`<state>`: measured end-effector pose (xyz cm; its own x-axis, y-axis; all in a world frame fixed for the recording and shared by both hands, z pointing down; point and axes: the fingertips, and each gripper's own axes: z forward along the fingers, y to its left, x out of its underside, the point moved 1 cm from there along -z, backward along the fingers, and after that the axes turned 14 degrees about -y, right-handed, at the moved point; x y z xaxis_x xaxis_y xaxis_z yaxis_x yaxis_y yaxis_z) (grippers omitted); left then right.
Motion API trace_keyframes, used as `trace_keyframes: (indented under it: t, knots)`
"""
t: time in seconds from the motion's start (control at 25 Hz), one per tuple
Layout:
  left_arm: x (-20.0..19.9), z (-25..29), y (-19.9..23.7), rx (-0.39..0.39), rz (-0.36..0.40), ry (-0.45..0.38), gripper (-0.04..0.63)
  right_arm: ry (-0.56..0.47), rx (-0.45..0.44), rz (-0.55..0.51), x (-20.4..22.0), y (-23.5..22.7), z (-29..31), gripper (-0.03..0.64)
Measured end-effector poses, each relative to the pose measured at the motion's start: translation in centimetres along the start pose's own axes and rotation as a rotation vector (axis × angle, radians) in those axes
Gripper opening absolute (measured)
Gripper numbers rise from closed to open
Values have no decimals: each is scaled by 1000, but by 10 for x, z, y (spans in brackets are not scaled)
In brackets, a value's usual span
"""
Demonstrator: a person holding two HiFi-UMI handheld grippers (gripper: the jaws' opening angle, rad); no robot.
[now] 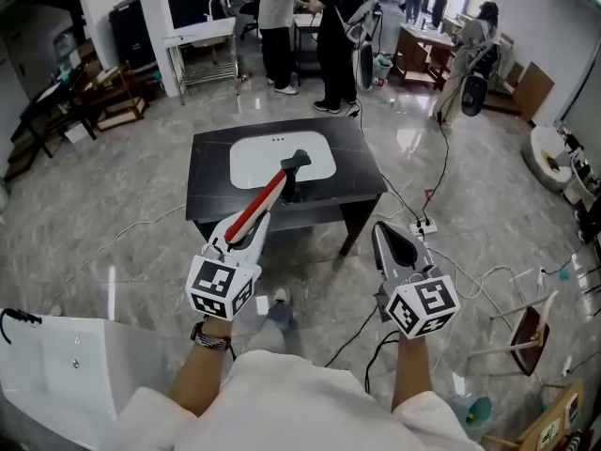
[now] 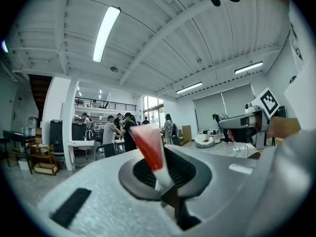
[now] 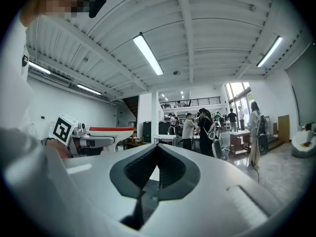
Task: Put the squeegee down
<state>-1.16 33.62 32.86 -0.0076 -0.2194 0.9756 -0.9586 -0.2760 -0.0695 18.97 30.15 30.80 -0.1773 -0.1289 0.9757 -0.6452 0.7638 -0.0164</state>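
The squeegee (image 1: 266, 198) has a red handle and a black head, and it sticks out forward over the near edge of the black table (image 1: 208, 188). My left gripper (image 1: 250, 227) is shut on the handle's near end. In the left gripper view the red and white handle (image 2: 149, 150) rises from between the closed jaws of the left gripper (image 2: 166, 182). A white sink basin (image 1: 255, 161) is set into the tabletop. My right gripper (image 1: 379, 229) hovers over the floor to the table's right, shut and empty; its pads (image 3: 174, 166) meet at the tips.
Cables and a power strip (image 1: 422, 224) lie on the floor right of the table. A white tub (image 1: 56, 365) stands at lower left and a stool (image 1: 529, 333) at lower right. Several people (image 1: 333, 31) stand beyond the table.
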Motion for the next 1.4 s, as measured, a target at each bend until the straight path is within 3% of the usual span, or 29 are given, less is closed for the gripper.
trace_keyframes:
  t: [0.2, 0.48, 0.88, 1.4]
  knots:
    - [15, 41, 30, -13, -4, -15, 15, 18, 27, -13, 15, -34, 35, 6]
    - [39, 123, 106, -35, -8, -35, 15, 20, 34, -37, 30, -87, 134, 6]
    - [68, 220, 200, -24, -4, 14, 15, 44, 55, -14, 59, -140, 261, 6]
    - [109, 309, 275, 16, 0, 73, 15, 86, 91, 16, 100, -191, 358, 6]
